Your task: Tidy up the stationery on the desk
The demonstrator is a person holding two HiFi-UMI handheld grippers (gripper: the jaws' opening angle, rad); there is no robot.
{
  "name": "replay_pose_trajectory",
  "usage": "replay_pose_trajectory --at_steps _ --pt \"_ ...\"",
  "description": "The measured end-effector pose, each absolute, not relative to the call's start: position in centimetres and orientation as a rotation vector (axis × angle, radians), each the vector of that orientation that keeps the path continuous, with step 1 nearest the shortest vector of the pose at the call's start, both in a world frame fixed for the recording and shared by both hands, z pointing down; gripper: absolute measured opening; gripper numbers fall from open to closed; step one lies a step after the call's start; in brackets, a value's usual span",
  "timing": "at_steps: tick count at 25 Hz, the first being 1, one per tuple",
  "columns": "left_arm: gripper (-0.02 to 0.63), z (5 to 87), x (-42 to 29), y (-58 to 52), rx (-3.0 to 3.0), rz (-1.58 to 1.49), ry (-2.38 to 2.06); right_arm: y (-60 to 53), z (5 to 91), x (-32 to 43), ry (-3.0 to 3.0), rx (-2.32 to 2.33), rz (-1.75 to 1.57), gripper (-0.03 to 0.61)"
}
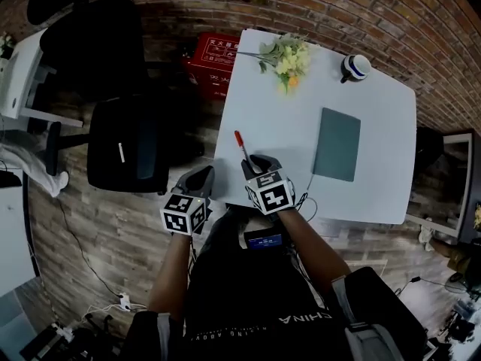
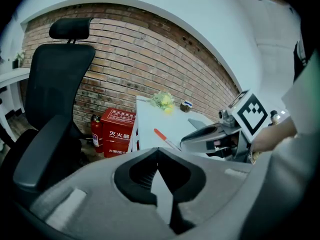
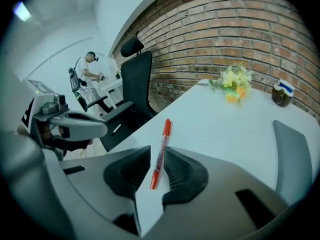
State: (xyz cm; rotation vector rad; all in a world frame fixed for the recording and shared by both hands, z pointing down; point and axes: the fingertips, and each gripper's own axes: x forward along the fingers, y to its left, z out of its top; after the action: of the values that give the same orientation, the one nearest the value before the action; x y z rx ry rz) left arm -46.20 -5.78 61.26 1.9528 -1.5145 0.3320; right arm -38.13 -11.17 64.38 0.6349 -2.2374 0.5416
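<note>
A red pen point(image 1: 242, 146) lies slanted near the left front of the white desk point(image 1: 376, 111). My right gripper point(image 1: 256, 164) is shut on the pen's near half; in the right gripper view the pen point(image 3: 160, 151) runs between the two dark pads and sticks out ahead of them. My left gripper point(image 1: 200, 179) hangs just off the desk's left front corner, over the floor, shut and holding nothing point(image 2: 157, 151). A grey-green notebook point(image 1: 337, 144) lies flat on the desk to the right of the pen.
A bunch of yellow flowers point(image 1: 285, 55) and a small jar with a blue and white lid point(image 1: 355, 67) sit at the desk's far edge. A red fire-extinguisher box point(image 1: 213, 62) stands by the brick wall. A black office chair point(image 1: 124, 145) is left of the desk.
</note>
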Motion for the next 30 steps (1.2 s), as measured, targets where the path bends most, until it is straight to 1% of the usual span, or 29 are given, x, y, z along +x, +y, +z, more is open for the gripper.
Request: replay_pose_trajectory --at_steps 7,9,10,11,18,24,30 --pt "0.012 61.8 -47.3 -6.0 1.972 0.329 -1.506 -11.3 66.3 -39.0 -2.176 0.68 0.48 0.089" --pt "0.012 62.0 -47.4 -5.9 1.972 0.335 -1.501 -11.3 66.5 -38.8 -2.158 0.697 0.453 0.081" --pt "0.012 62.1 -47.4 -5.8 1.97 0.338 -1.5 -11.4 66.6 -38.8 -2.153 0.708 0.442 0.06" --pt "0.012 62.1 -47.5 -5.8 1.969 0.34 -1.499 -11.5 66.6 -38.7 -2.151 0.715 0.435 0.055" --pt "0.012 61.7 -47.1 -6.0 1.977 0.348 -1.501 -11.5 66.3 -38.1 -2.153 0.712 0.448 0.048" --pt "0.012 60.3 -44.3 -7.4 2.023 0.341 -1.483 -12.6 64.0 -35.2 -2.172 0.76 0.453 0.047" --pt "0.012 58.5 -39.3 -9.6 2.087 0.332 -1.447 -14.8 60.7 -29.4 -2.195 0.869 0.448 0.046"
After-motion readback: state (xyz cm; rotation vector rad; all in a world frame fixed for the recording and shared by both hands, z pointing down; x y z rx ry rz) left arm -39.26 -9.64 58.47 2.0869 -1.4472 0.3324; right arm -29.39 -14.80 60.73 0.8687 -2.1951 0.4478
